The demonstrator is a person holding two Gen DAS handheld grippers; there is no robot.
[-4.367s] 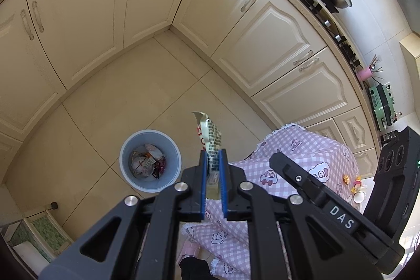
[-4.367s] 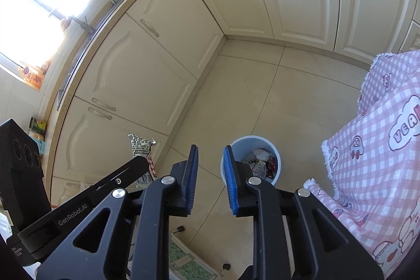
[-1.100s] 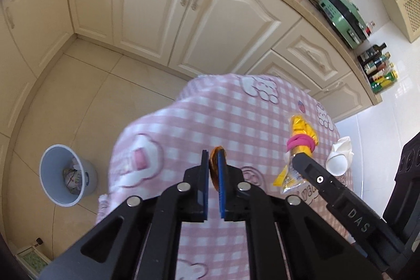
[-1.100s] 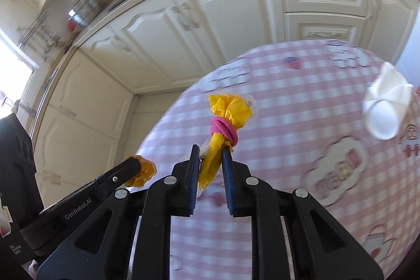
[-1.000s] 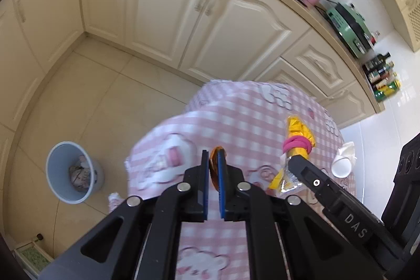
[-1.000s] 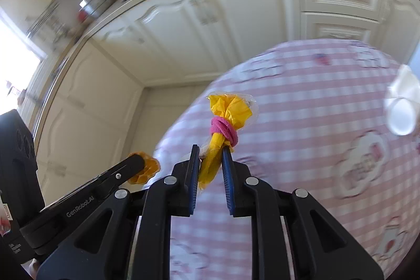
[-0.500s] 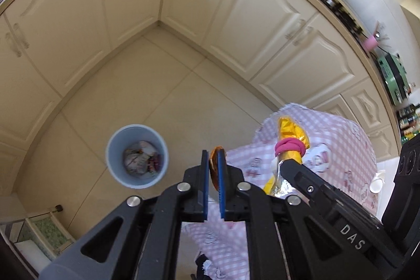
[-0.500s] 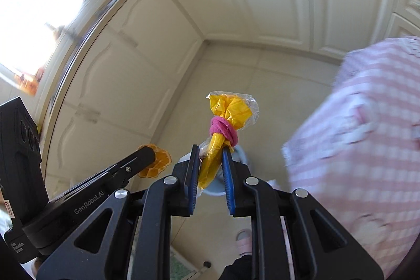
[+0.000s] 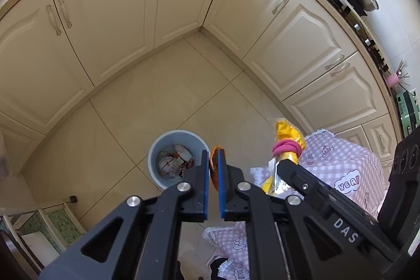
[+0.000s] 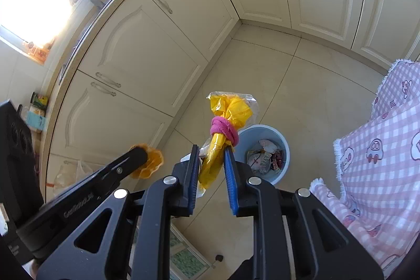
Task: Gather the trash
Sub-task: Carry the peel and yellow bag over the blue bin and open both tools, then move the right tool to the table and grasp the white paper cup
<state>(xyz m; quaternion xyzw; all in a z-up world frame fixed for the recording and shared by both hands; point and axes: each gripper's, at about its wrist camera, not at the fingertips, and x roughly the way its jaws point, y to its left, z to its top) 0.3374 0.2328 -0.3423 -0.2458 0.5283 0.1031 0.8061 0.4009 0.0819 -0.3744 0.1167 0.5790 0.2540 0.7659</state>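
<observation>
Both grippers have swung away from the pink checked tablecloth (image 10: 380, 127) and now hang over the tiled floor near the grey-blue trash bin (image 9: 157, 148), already part-filled with wrappers. The left gripper (image 9: 213, 167) is clamped tight on a small orange scrap (image 9: 214, 162), possibly peel. The right gripper (image 10: 211, 169) has just been opening: the yellow wrapper (image 10: 231, 109) with its pink band sits between loosened jaws, seemingly about to drop into the bin.
</observation>
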